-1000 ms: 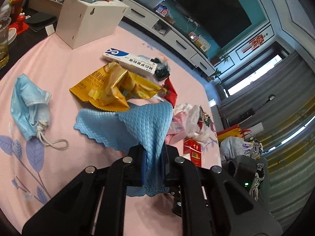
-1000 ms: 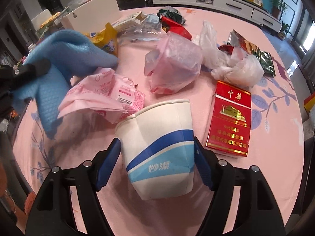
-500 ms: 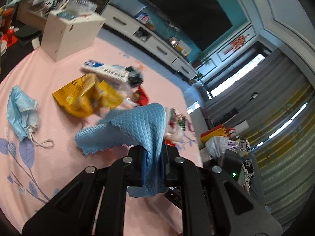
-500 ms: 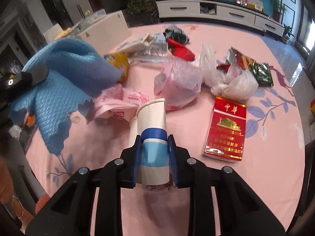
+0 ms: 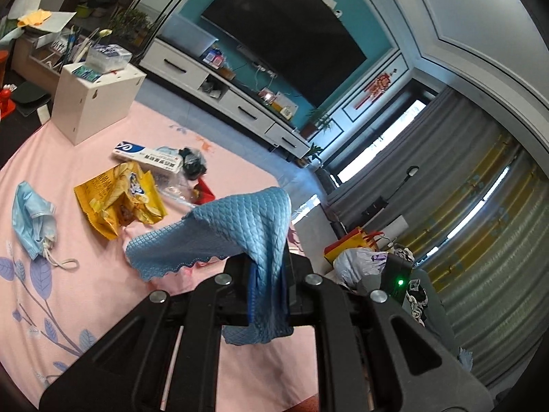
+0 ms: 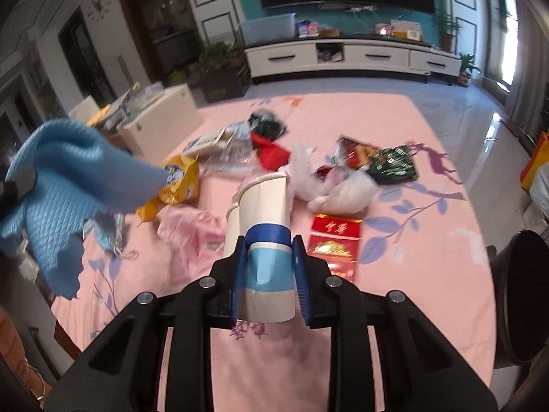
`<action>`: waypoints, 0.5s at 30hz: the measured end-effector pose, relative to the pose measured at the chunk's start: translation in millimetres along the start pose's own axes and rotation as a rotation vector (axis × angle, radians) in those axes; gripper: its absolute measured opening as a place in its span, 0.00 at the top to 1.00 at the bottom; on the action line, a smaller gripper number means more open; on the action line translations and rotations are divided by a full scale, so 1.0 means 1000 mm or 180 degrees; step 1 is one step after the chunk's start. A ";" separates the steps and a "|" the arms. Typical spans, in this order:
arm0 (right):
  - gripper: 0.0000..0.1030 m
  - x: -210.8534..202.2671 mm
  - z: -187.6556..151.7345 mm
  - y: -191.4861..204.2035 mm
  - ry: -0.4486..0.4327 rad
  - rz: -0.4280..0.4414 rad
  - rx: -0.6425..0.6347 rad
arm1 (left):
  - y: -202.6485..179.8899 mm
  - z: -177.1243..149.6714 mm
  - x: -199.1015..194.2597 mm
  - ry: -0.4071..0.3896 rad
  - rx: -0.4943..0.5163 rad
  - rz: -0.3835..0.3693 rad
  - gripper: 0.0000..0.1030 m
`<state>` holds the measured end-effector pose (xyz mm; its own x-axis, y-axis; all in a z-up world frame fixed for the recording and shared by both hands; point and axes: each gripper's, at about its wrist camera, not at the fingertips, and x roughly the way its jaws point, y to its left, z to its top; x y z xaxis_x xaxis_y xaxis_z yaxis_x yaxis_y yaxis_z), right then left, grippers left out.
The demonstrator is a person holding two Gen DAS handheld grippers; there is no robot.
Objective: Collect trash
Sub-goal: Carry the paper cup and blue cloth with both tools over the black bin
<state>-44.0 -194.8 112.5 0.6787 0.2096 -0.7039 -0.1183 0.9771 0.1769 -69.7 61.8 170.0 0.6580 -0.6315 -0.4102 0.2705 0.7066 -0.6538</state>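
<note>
My left gripper is shut on a blue quilted cloth and holds it above the pink table; the cloth also shows at the left of the right wrist view. My right gripper is shut on a squashed white paper cup with blue bands, lifted off the table. Trash lies on the pink tablecloth: a yellow snack bag, a blue face mask, a toothpaste box, a red cigarette pack, white plastic bags and a pink wrapper.
A white box stands at the table's far left corner. A dark round object sits at the right edge in the right wrist view. A TV cabinet lies beyond the table. Bags sit on the floor past the table's right side.
My right gripper closed on the paper cup, squashing it, and lifted it. My left gripper rose higher with the blue cloth, away from the table.
</note>
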 end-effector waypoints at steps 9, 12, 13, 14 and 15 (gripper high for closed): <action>0.73 -0.032 0.006 -0.026 -0.0299 -0.0199 0.0161 | -0.026 -0.011 0.022 0.0115 0.0256 -0.0030 0.88; 0.73 -0.045 0.007 -0.041 -0.0420 -0.0281 0.0261 | -0.039 -0.018 0.035 0.0193 0.0367 -0.0019 0.89; 0.73 -0.050 0.007 -0.046 -0.0466 -0.0319 0.0292 | -0.046 -0.020 0.041 0.0223 0.0421 -0.0011 0.88; 0.73 -0.056 0.007 -0.053 -0.0520 -0.0358 0.0333 | -0.053 -0.022 0.047 0.0255 0.0471 -0.0003 0.88; 0.73 -0.060 0.007 -0.058 -0.0554 -0.0385 0.0366 | -0.059 -0.023 0.051 0.0268 0.0494 -0.0006 0.89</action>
<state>-72.9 -263.8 149.3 0.7988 0.0720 -0.5972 0.0480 0.9820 0.1826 -68.7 -18.9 172.8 0.5980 -0.6526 -0.4652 0.3812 0.7422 -0.5512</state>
